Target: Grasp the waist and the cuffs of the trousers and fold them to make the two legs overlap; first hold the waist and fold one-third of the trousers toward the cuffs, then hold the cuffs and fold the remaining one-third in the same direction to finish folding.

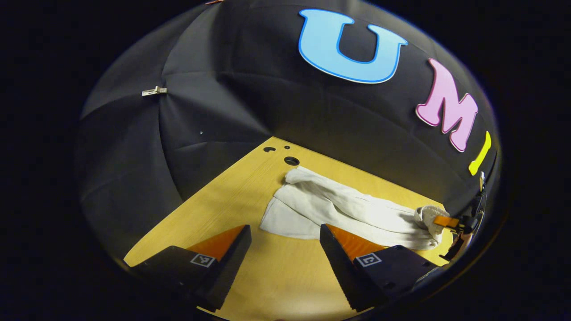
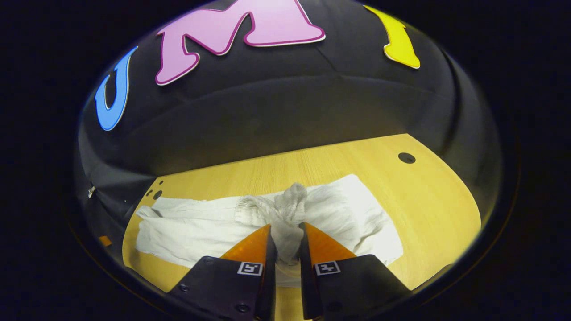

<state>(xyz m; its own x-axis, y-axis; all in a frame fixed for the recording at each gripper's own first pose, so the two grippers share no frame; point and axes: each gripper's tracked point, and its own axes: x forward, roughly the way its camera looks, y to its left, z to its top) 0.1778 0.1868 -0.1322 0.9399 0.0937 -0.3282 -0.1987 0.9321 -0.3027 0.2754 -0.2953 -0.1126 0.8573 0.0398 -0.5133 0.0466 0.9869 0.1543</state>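
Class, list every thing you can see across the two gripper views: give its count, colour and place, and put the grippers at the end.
trousers: one, white, lying crumpled along the table, one end bunched up and lifted.
table: one, yellow wood grain, under the trousers, with dark round holes near its far edge.
booth wall: one, black cloth, behind and beside the table.
clip: one, pale, on the booth wall at upper left in the left gripper view.
left gripper: one, open, above the bare table just short of the trousers, touching nothing.
right gripper: one, shut on the bunched end of the trousers.
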